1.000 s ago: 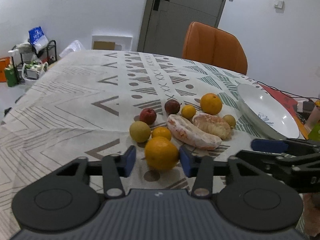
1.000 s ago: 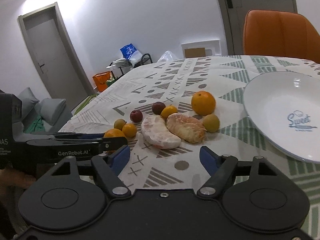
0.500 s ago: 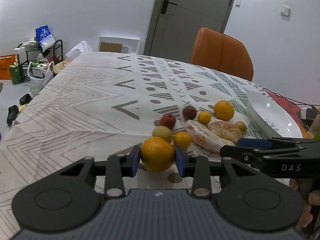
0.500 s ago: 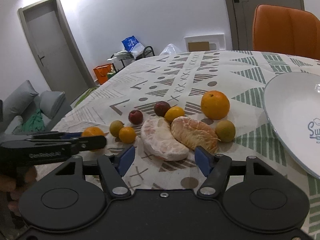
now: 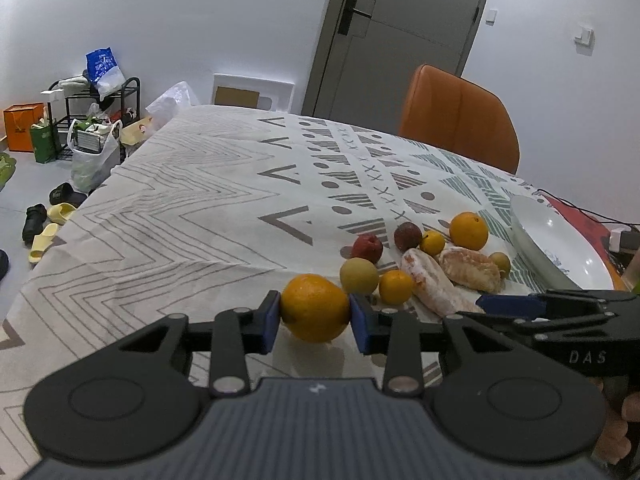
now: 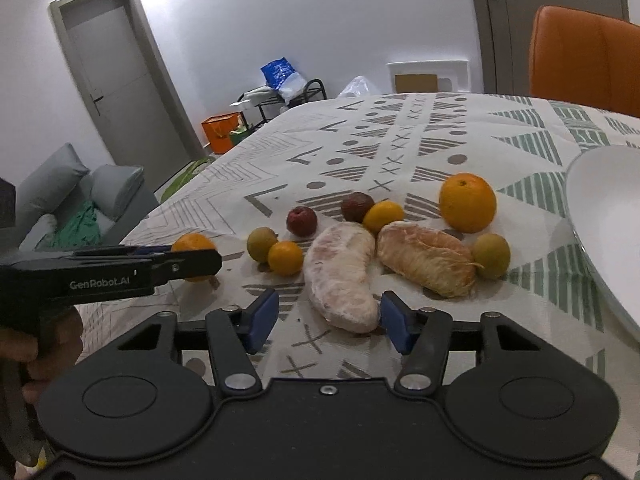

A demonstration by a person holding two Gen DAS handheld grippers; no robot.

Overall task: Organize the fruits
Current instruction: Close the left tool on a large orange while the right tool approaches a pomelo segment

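Gripping an orange [image 5: 315, 307] between its two blue pads [image 5: 270, 320], the left gripper [image 5: 315, 322] has its jaws closed on the fruit from both sides. The orange looks lifted a little above the table [image 5: 180, 216], with a faint shadow under it, but I cannot tell for sure if it still touches the cloth. In the right wrist view the same orange [image 6: 191, 242] is partly hidden behind the left gripper's fingers.

The right gripper [image 6: 327, 322] is held low over the near edge of the table, with the jaws wide open and nothing between the pads. The near end of a peeled pomelo piece [image 6: 340, 276] lies just in front of the gap.

The other fruits lie together on the patterned cloth. A second pomelo piece [image 6: 426, 258] is just right of the first one. A big orange [image 6: 467, 202] is farther back on the right, and a small green fruit [image 6: 491, 255] is near it, beside the right pomelo piece. On the left side are a green fruit [image 6: 260, 243] touching a small tangerine [image 6: 285, 258], and behind them a red fruit [image 6: 301, 221], a dark fruit [image 6: 356, 207] and a yellow one [image 6: 383, 216].

A white plate [image 6: 600, 216] stands at the right, apart from the fruits. An orange chair [image 5: 458, 118] is at the far side of the table.
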